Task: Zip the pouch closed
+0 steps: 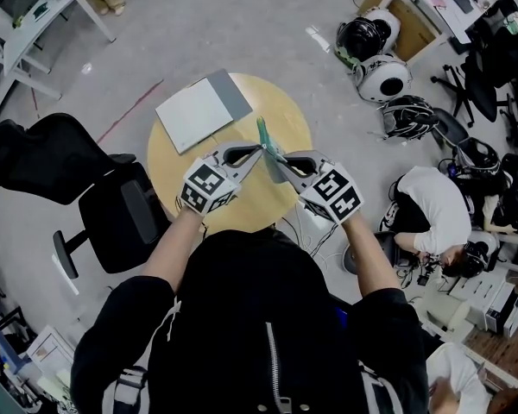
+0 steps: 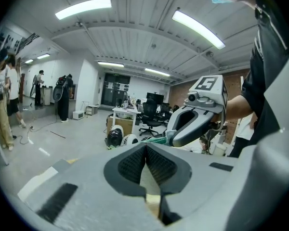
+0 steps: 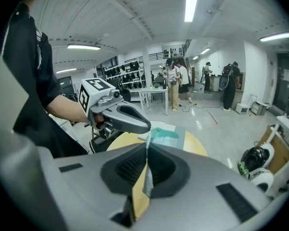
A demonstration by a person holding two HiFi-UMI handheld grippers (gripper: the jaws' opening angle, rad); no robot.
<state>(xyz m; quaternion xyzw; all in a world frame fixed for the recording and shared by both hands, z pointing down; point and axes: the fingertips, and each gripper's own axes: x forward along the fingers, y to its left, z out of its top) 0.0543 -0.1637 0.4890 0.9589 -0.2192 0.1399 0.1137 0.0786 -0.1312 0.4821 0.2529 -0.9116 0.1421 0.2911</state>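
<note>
A thin teal pouch [image 1: 266,141] is held upright on edge above the round wooden table [image 1: 186,175]. My left gripper [image 1: 258,150] comes in from the left, jaws shut, pinching the pouch's top edge; in its own view only a green sliver of the pouch [image 2: 157,139] shows beyond the tips. My right gripper [image 1: 275,162] meets it from the right, shut on the pouch's near edge, and a thin sheet runs between its pads [image 3: 135,167]. The teal part of the pouch [image 3: 164,135] sticks out past them. The zipper pull is hidden.
A white and grey board [image 1: 200,109] lies on the table's far left. A black office chair [image 1: 78,184] stands left of the table. Helmets [image 1: 382,78] lie on the floor at the far right, and a person [image 1: 432,214] crouches at the right.
</note>
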